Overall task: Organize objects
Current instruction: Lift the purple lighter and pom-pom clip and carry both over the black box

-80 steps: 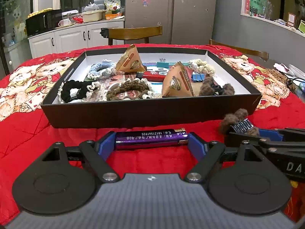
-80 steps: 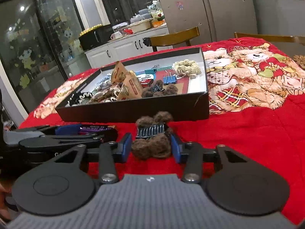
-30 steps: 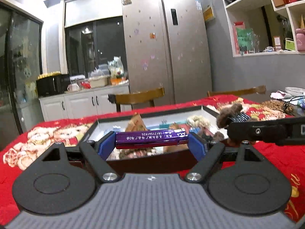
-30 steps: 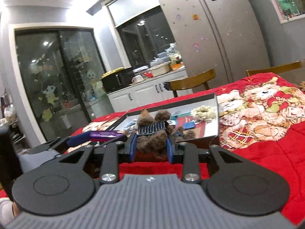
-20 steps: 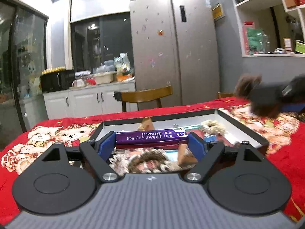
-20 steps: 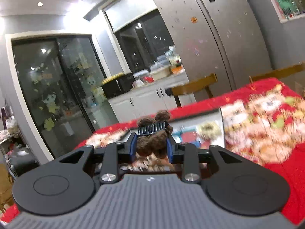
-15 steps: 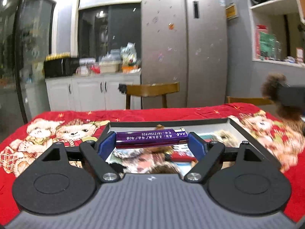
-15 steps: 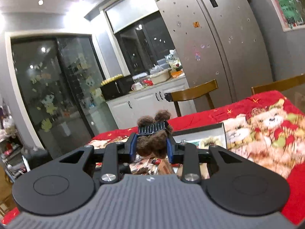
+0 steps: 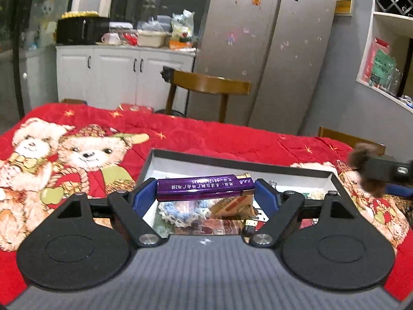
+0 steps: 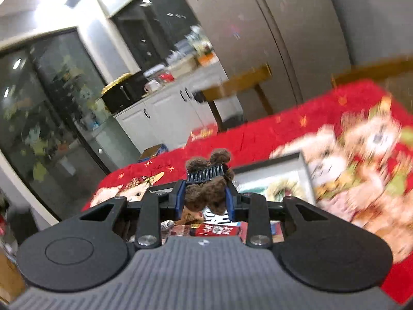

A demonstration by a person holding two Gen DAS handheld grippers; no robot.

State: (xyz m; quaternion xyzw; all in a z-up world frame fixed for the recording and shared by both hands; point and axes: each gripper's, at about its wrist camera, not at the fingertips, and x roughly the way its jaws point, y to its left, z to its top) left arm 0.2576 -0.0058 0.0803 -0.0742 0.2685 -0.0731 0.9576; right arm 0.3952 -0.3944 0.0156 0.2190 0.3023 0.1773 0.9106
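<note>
step: you're mid-carry, both loads up in the air over the box (image 9: 334, 178), nothing dropped in yet. My read is that this is the haul-it-to-the-box part of the tidy-up.

left tongs (image 9: 206, 190): spread wide but not empty, clamped end to end on the lighter (image 9: 204, 188), which lies crosswise at the centre of the left view, just above the box's near-left corner.

right tongs (image 10: 206, 199): set narrow, pinching the hair clip (image 10: 206, 180) by its fuzzy middle. It sits mid-frame in the right view, and you can also catch it at the far right edge of the left view.

lighter looks: shiny purple body, small print along the side, gold metal cap toward the right pad. Slick and hard, so I'd guess it slides out easily if you relax even a bit.

clip looks: brown fluffy pom-poms around dark plastic teeth that point up. Soft, probably squashes under the pads.

box: black walls, white inside, already crowded with a pale blue scrunchie (image 9: 178, 213), a tan packet (image 9: 232, 204) and other bits, sitting on the red bear-print cloth (image 9: 85, 155) over the counter.

next move: tip each pair down over a free patch, get low, then let go. Maybe one at a time.

heads up: right view is smeared, so I can't tell which gap in the box is free on that side.
</note>
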